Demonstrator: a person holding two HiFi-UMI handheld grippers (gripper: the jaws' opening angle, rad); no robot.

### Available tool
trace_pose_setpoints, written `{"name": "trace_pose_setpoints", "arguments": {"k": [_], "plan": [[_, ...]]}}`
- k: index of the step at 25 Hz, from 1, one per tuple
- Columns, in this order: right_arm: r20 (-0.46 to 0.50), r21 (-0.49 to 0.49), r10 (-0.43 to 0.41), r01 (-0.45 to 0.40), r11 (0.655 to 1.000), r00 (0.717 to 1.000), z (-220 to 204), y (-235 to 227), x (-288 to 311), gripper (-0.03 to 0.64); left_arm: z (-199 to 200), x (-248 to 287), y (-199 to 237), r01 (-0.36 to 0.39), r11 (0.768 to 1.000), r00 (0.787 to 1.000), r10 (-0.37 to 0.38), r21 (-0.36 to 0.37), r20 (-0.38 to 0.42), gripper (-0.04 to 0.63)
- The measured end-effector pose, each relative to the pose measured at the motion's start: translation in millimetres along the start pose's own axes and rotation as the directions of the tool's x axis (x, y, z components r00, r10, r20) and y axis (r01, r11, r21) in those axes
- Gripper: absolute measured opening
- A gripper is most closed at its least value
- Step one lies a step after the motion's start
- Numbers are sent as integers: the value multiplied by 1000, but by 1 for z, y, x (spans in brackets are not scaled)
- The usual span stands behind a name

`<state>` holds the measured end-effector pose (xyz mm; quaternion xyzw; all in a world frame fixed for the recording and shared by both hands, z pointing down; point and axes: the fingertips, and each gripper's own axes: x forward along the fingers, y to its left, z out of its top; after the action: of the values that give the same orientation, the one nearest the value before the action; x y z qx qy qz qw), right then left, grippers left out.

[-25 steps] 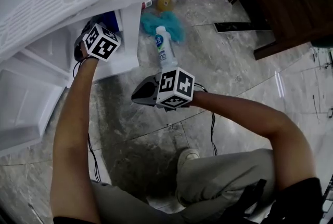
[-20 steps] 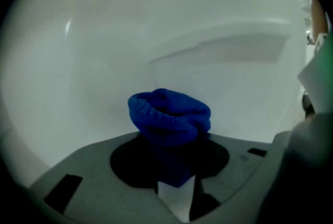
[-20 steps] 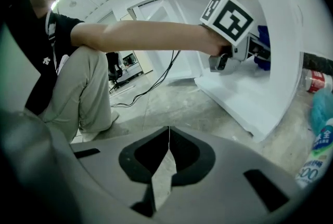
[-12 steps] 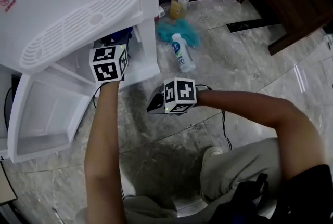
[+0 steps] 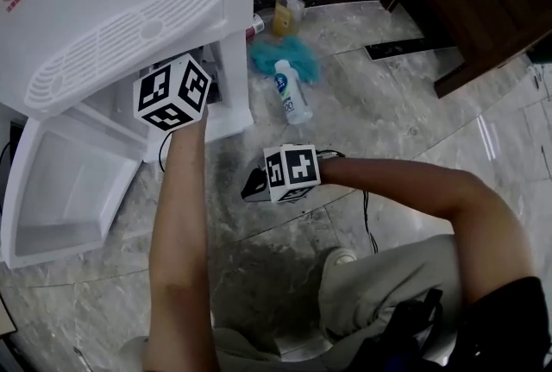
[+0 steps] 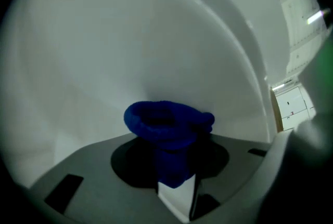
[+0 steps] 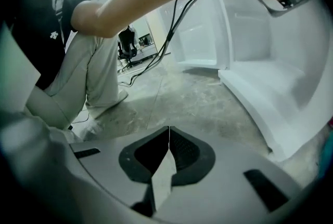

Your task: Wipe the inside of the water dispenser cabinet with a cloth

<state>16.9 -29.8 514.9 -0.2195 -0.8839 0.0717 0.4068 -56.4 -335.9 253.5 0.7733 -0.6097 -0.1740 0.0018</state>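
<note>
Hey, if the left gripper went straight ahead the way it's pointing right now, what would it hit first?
Probably the water dispenser's white wall: it fills the view beyond the blue cloth held in the left gripper. How far off is unclear.

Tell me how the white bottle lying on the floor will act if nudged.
The white bottle lies on its side on smooth stone floor, so a sideways nudge would probably roll it. It looks like plastic, likely light. The teal cloth at its top end may stop it there.
</note>
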Motion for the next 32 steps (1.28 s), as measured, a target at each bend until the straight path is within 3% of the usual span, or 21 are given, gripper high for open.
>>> {"name": "trace_pose_setpoints", "arguments": {"k": [4,8,13,19,27,32], "plan": [[-45,-45,-18,16,999,999,-20,6,0,-2,-2,20,14,-32,999,999,33,25,-27,146],[-21,-43,-44,43,998,999,-20,6,-11,-2,-2,24,20,-69,997,997,70,30,-33,138],[-48,-66,-38,34,997,998,-20,2,-7,-2,-1,9,5,-61,997,998,61,40,0,138],[-1,-99,-34,33,994,999,5,1,-4,-2,-2,7,5,-47,998,999,46,47,19,138],[-31,-68,-25,22,997,999,-26,10,-6,-2,-2,29,20,-50,998,999,50,46,8,138],[-25,-70,-24,22,997,999,-18,4,-3,-2,-9,15,12,-57,997,998,58,46,-3,138]]}}
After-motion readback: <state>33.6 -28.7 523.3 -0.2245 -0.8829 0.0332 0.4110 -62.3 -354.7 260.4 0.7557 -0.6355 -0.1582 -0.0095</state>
